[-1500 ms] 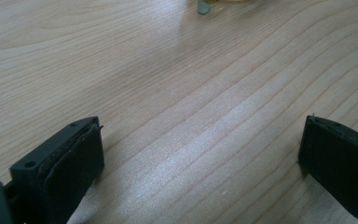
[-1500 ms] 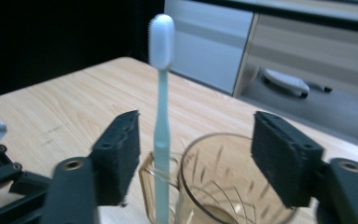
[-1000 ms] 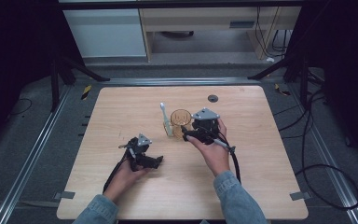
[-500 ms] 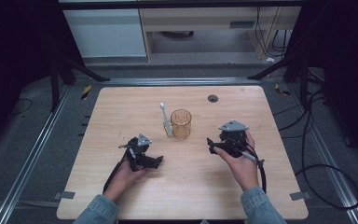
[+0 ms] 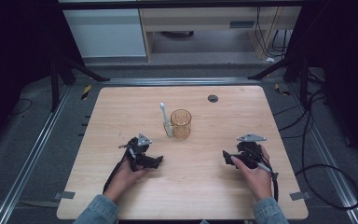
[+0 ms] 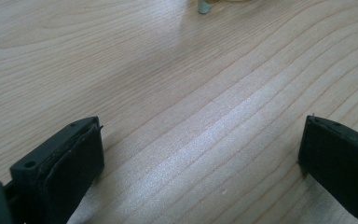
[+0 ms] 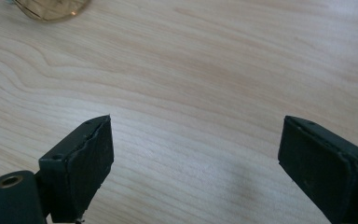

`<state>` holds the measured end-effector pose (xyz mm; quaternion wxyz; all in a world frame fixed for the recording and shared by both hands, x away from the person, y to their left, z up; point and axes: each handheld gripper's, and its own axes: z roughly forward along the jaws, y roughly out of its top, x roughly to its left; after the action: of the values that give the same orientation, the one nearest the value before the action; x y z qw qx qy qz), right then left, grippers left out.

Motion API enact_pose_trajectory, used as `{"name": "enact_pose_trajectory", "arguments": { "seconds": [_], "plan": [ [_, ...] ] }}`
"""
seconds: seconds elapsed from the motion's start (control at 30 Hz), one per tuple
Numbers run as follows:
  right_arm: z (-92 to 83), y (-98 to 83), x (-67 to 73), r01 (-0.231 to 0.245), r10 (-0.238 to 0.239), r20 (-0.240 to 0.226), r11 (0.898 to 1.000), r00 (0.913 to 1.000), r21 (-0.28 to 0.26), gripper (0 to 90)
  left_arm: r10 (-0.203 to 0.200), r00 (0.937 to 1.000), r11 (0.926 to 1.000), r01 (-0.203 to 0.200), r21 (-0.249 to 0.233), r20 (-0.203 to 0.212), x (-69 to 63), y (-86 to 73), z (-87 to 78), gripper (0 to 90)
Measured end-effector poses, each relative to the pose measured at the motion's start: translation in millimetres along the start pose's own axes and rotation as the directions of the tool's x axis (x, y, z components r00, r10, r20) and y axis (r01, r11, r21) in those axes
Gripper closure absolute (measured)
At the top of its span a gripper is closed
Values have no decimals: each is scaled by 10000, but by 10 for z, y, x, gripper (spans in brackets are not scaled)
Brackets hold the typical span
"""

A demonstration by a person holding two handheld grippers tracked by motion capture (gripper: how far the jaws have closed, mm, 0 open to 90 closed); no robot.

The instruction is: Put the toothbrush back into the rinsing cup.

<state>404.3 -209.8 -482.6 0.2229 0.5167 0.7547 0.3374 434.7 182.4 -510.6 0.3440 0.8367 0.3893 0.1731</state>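
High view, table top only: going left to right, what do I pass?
Left gripper → toothbrush leaning against the cup → amber cup → small dark round thing near the far edge → right gripper.

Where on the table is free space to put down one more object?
Bare wood lies between the left gripper and right gripper, and right of the amber cup. The toothbrush crowds the cup's left side; a dark cap lies near the far edge.
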Motion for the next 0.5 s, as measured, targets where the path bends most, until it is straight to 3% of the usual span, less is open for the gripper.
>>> {"name": "enact_pose_trajectory", "arguments": {
  "seconds": [0.2, 0.5],
  "plan": [
    [90, -143, -65, -403, 402, 26, 9988, 9992, 277, 105, -1, 10000, 10000, 1, 3, -5, 0, 0, 0, 0],
    [143, -233, -81, -516, 512, 157, 9984, 9986, 244, 98, -7, 10000, 10000, 7, 0, -6, -1, 0, 0, 0]
  ]
}}
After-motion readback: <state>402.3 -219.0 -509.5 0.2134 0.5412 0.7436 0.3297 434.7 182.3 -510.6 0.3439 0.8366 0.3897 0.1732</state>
